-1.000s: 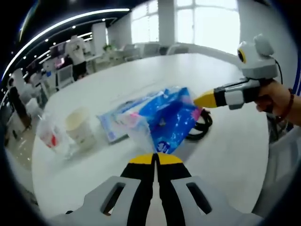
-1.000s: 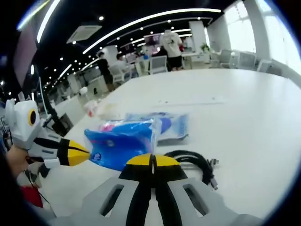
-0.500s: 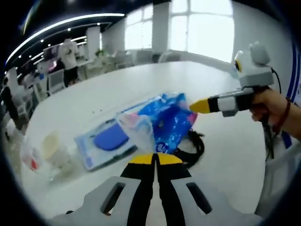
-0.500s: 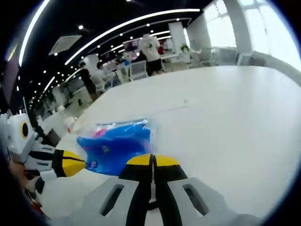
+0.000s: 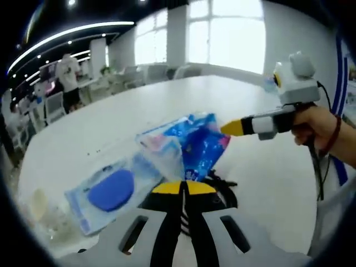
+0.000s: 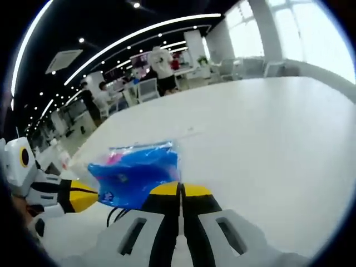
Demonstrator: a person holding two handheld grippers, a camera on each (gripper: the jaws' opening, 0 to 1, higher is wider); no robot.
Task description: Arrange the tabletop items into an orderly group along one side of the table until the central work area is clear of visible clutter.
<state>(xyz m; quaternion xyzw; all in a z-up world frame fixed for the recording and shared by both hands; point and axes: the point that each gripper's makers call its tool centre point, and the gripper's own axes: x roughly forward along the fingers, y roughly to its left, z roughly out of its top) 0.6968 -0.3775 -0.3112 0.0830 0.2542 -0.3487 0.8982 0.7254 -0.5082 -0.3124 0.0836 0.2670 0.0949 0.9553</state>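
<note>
Your left gripper [image 5: 183,188]: jaws clenched, yellow tips pressed together on the lower corner of the blue plastic packet [image 5: 196,146]. The packet hangs up off the white surface [image 5: 111,122], crinkled, with a pink-and-white patch on its near side.

Your right gripper [image 5: 229,128]: seen in the left gripper view coming in from the right, its yellow tip touches the packet's far edge. The jaws look closed there, but whether they pinch the plastic or only rest against it cannot be told. Your hand [image 5: 316,123] wraps the grip, with a red band at the wrist.

In the right gripper view, that gripper's own jaws [image 6: 180,190] meet tip to tip just under the same packet [image 6: 136,172]. The left gripper [image 6: 83,196] enters low on the left, its tip at the packet's lower corner.

Under the lifted packet lies a black coiled cable [image 5: 222,188], partly hidden by the left jaws; loops of it also show in the right gripper view [image 6: 114,215].

Left of the left jaws, a clear flat bag with a dark blue oval object inside [image 5: 111,190] lies flat on the surface. Further left, a pale cup [image 5: 38,204], blurred.

2 people [image 6: 161,65] stand among chairs and desks beyond the surface.
</note>
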